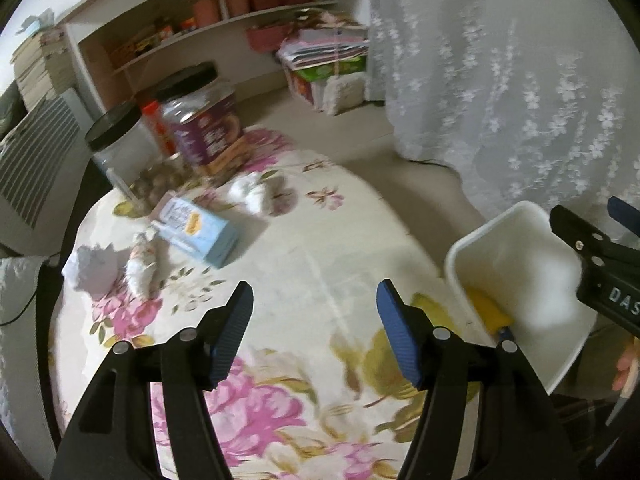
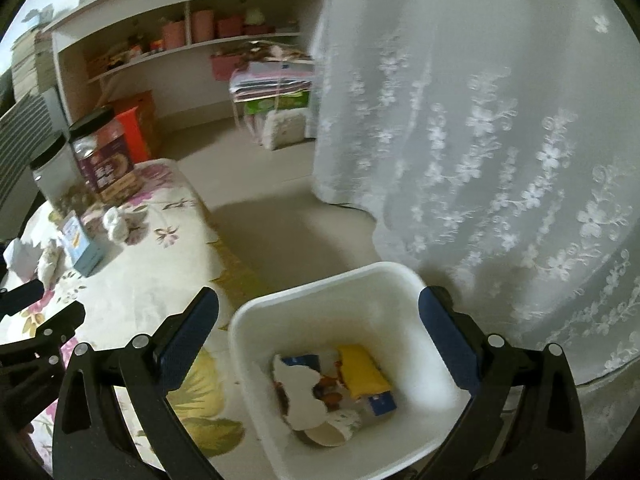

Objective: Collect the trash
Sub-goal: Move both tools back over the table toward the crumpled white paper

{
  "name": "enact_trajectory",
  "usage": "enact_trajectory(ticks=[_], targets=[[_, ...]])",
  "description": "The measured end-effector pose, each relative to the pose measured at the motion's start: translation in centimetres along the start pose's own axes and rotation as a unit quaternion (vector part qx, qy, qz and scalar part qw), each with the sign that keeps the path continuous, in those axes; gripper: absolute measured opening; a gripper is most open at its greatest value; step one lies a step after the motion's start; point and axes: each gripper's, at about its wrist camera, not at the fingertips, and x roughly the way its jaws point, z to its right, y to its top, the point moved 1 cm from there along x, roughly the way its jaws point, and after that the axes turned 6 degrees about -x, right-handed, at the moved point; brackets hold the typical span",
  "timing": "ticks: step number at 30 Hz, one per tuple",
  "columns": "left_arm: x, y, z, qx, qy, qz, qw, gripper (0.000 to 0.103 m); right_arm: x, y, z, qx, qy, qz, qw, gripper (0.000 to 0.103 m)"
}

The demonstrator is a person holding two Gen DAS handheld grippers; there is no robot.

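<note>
A: Left gripper point(image 1: 316, 332) hangs over the flowered surface point(image 1: 320, 240), jaws apart, empty; crumpled tissues point(image 1: 90, 268) and a blue carton point(image 1: 200, 232) lie well ahead.

B: Right gripper point(image 2: 320, 340), jaws wide, straddles the white bin point(image 2: 400, 276) without pinching it. One nudge might tip it off the surface's edge.

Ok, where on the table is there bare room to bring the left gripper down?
Free: the floral cloth between the left gripper, the blue carton and the white bin at the table edge. Crowded: the far left corner, with jars, carton and crumpled tissues close together.
</note>
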Motion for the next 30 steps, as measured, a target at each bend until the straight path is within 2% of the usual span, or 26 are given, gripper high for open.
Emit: enact_trajectory(ticks=[8, 18, 24, 26, 27, 30], targets=[[2.0, 0.0, -6.6, -0.066, 0.019, -0.034, 0.997, 0.064, 0.4, 0.7, -4.3, -0.029, 0.035, -0.008, 0.999, 0.096], [4.8, 1.1, -17.1, -0.155, 0.079, -0.074, 0.9819, 0.064, 1.4, 1.0, -8.2, -0.061, 0.057, -0.025, 0.996, 0.096], [6.1, 2.5, -22.0, -0.181, 0.109, -0.087, 0.9735, 0.064, 2.3, 1.0, -9.6, -0.063, 0.069, -0.04, 0.995, 0.096], [6.6, 3.1, -23.5, -0.186, 0.118, -0.093, 0.9711, 0.067, 2.5, 1.0, -10.2, -0.068, 0.071, -0.044, 0.994, 0.096], [6.8, 3.3, -24.0, -0.188, 0.12, -0.095, 0.9702, 0.073, 2.5, 0.9, -10.4, -0.071, 0.071, -0.044, 0.994, 0.096], [7.7, 3.8, -25.6, -0.192, 0.129, -0.104, 0.9674, 0.074, 2.7, 0.9, -11.2, -0.08, 0.07, -0.047, 0.993, 0.096]])
